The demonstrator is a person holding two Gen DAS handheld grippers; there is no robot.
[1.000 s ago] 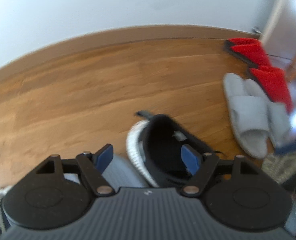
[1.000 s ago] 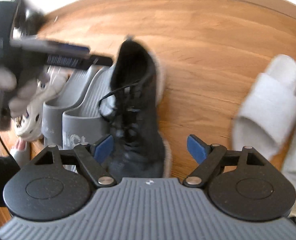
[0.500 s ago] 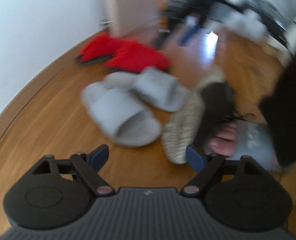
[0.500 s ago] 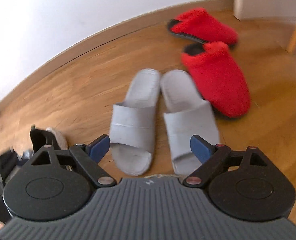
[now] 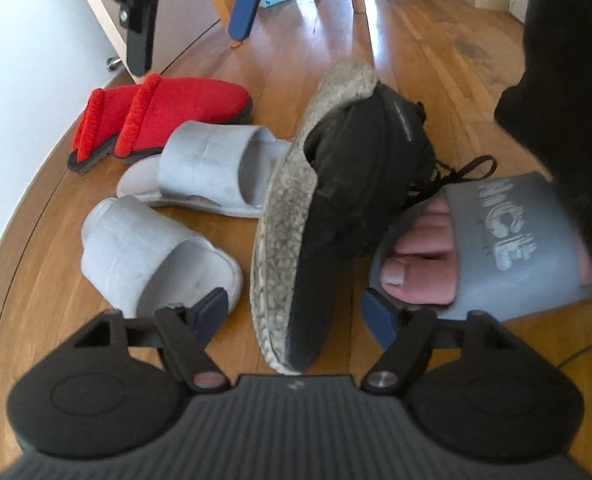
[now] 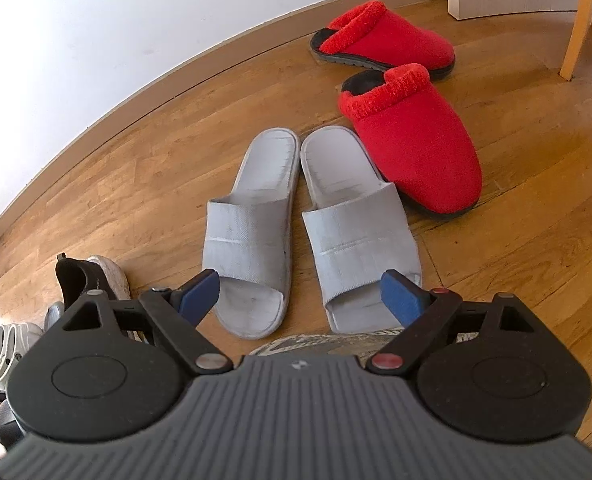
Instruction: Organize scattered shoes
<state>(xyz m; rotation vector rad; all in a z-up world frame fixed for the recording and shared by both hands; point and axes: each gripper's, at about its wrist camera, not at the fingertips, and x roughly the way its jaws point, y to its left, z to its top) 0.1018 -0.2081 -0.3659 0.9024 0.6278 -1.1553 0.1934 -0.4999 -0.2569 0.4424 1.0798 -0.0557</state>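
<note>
Left fingers [image 5: 211, 312] closing around tipped black sneaker [image 5: 336, 208], pads not yet touching; right fingers [image 6: 199, 294] wide open, empty, above grey slides [image 6: 251, 236].

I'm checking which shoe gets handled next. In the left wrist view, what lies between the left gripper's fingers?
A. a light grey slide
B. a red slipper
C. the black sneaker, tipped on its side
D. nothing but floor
C: the black sneaker lies tipped, speckled sole showing, between the fingers of the left gripper, whose pads stand clear of it.
</note>
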